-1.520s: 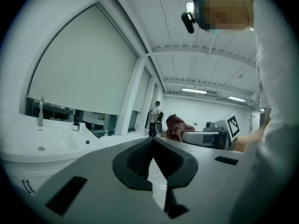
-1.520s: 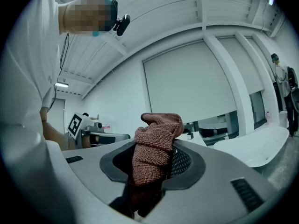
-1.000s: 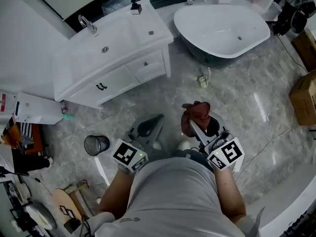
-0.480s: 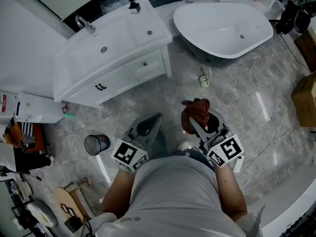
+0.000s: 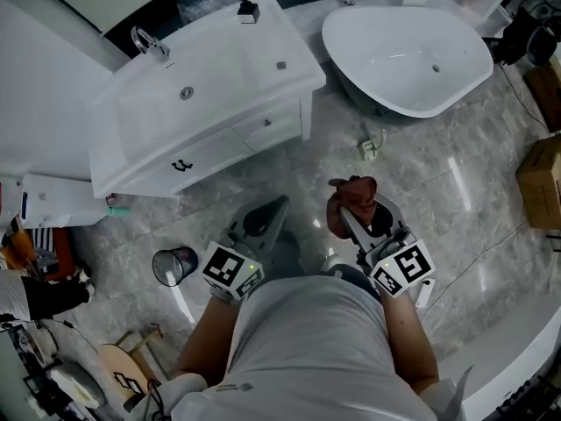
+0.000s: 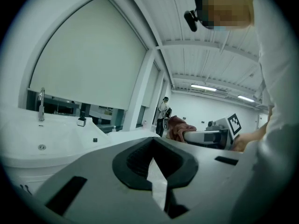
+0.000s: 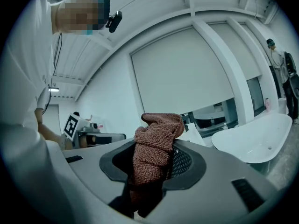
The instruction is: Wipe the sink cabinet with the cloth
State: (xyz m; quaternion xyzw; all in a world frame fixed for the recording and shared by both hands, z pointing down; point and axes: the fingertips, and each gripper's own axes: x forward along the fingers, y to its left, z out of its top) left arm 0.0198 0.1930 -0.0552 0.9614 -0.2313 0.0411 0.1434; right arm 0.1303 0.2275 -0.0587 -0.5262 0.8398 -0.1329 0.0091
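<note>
The white sink cabinet (image 5: 210,103) stands at the upper left of the head view, with a chrome tap (image 5: 149,40) and drawer fronts facing me. A brown-red cloth (image 5: 349,202) is bunched in my right gripper (image 5: 355,213), which is shut on it and held close to my body, well short of the cabinet. In the right gripper view the cloth (image 7: 154,150) stands up between the jaws. My left gripper (image 5: 263,222) is held beside it, jaws shut with nothing in them. From the left gripper view the cabinet's basin (image 6: 42,143) shows at the left and the cloth (image 6: 180,129) at the right.
A white freestanding bathtub (image 5: 412,46) sits at the upper right. A small dark bin (image 5: 173,266) stands on the marble floor at my left. A small pale object (image 5: 372,147) lies on the floor near the tub. Cardboard boxes (image 5: 542,178) are at the right edge.
The view has shifted slightly: the cabinet and tub sit a little further right and nearer. Both grippers keep their places before my body, the cloth still held.
</note>
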